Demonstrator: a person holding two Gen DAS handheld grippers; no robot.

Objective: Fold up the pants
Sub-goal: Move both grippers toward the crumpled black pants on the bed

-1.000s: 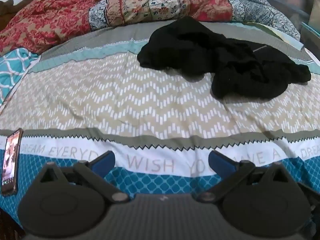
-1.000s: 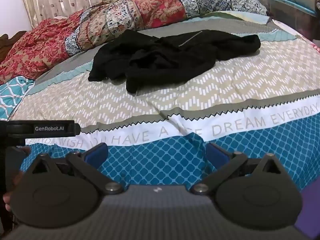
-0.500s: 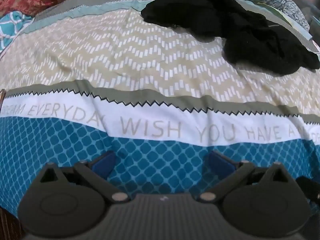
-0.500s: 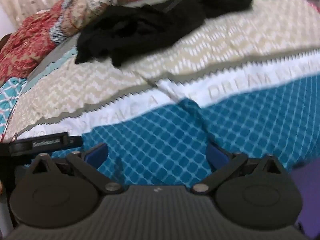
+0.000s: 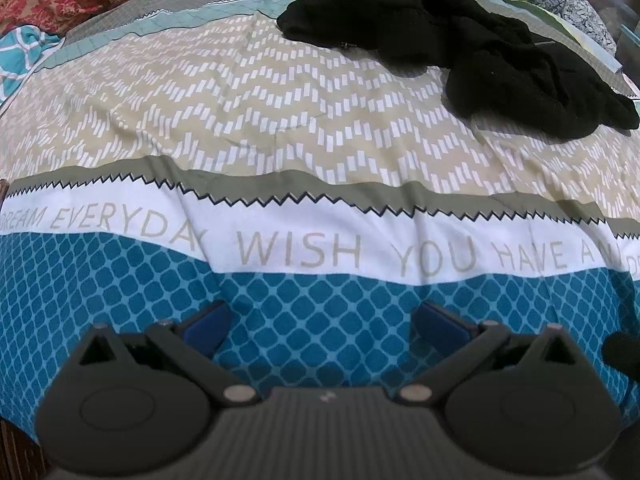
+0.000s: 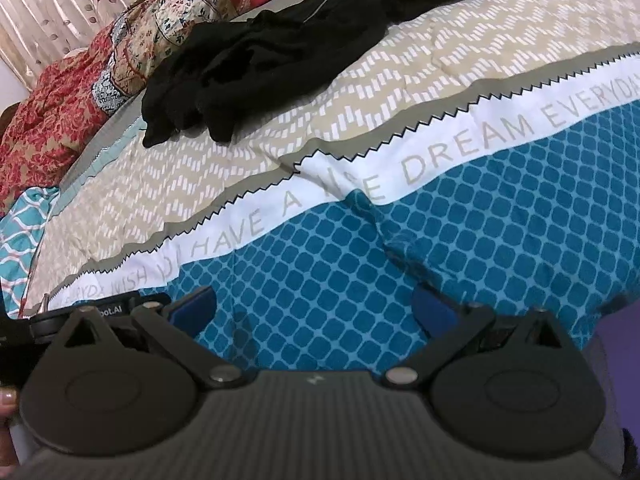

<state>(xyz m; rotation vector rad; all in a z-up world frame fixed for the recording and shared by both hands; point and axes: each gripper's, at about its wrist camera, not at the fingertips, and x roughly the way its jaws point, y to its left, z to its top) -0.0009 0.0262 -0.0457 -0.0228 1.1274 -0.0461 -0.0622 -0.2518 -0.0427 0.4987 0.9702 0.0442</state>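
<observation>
Pants (image 5: 460,44) black, crumpled heap at far side of bed (image 5: 280,128), near pillows (image 6: 80,92). No fold made. Left tongs (image 5: 322,320) spread wide, empty, over blue band at near edge. Right tongs (image 6: 314,308) same, wide, empty. Both well apart from pants. Left to do: reach, grab, spread flat, fold. Task barely begun.

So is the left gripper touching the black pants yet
Apart. In the left wrist view the left gripper is open over the blue checked band of the bedspread, and the black pants lie crumpled far up the bed with bare bedspread between.
</observation>
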